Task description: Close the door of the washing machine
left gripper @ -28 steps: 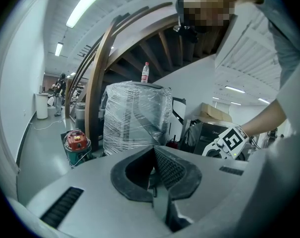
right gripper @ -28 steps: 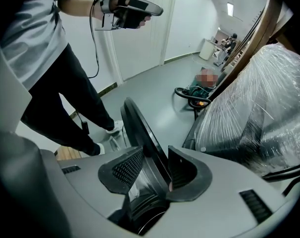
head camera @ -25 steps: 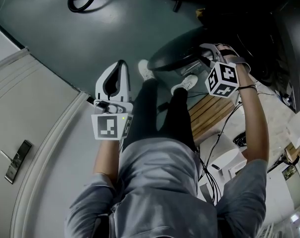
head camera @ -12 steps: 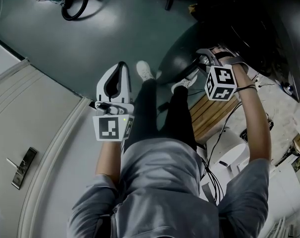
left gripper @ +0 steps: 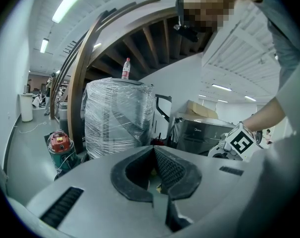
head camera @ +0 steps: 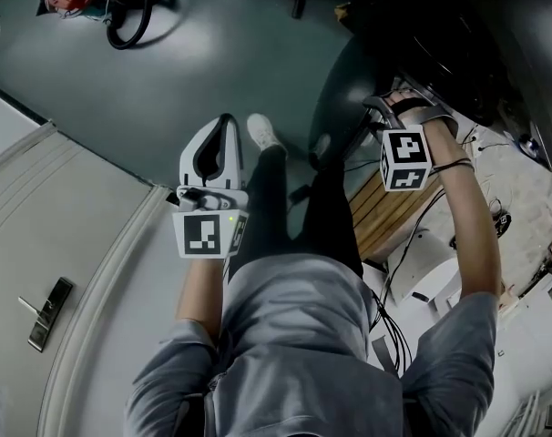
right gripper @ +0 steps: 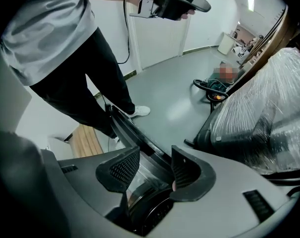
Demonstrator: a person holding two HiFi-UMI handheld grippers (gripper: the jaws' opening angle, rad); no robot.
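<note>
The right gripper has just been spreading its fingers. They now stand wide, with the rim of the door passing loosely between them and neither pad pressing on it. A second ago the door stood well out from the washing machine; now it stands almost edge-on, close to the machine's front. I'd judge the swing is nearly done and a last push is still needed to latch it. The door is round, a smooth dark ring around a clear bulging window. The finger pads are dark and cross-hatched. The left gripper is held away from the machine, its fingers closed on nothing.
</note>
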